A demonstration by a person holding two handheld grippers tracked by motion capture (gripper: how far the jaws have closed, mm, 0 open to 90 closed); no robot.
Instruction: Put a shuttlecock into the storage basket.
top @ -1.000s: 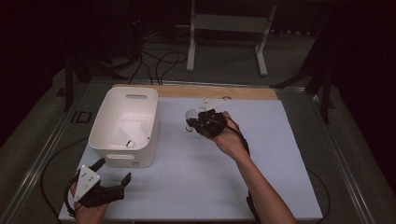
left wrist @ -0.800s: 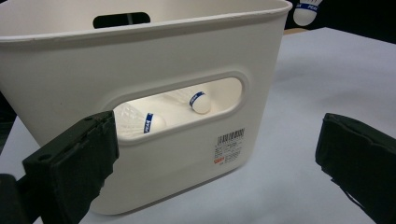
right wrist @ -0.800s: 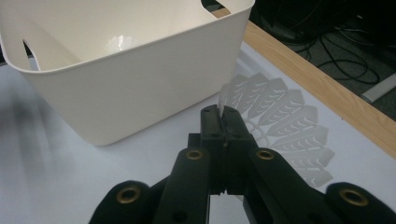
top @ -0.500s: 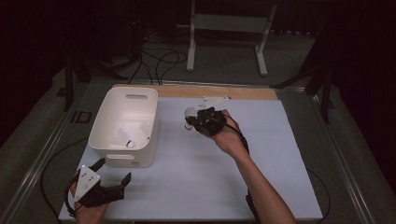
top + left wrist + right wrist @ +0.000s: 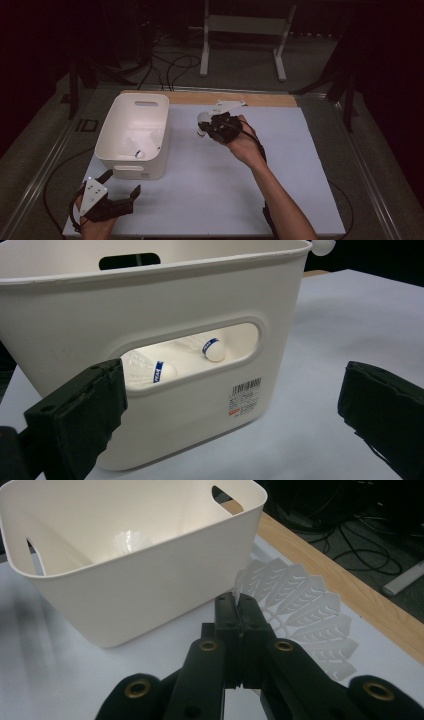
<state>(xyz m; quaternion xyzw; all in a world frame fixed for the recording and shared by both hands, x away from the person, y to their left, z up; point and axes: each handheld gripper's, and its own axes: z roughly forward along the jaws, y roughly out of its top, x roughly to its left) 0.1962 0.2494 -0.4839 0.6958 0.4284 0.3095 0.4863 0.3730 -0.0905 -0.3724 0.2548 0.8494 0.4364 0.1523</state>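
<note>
Right now the white shuttlecock is pinched by its feather skirt in the right gripper, whose jaws are squeezed tight on it. It hangs over the white table, just beside the white bin. Two more shuttlecocks lie inside the bin. The left gripper rests near the bin, jaws wide apart, holding nothing.

Bare mat lies between bin and right hand-held gripper.

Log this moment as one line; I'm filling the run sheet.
right gripper: shut on shuttlecock skirt, beside bin | left gripper: open, idle near bin | in bin: two shuttlecocks
</note>
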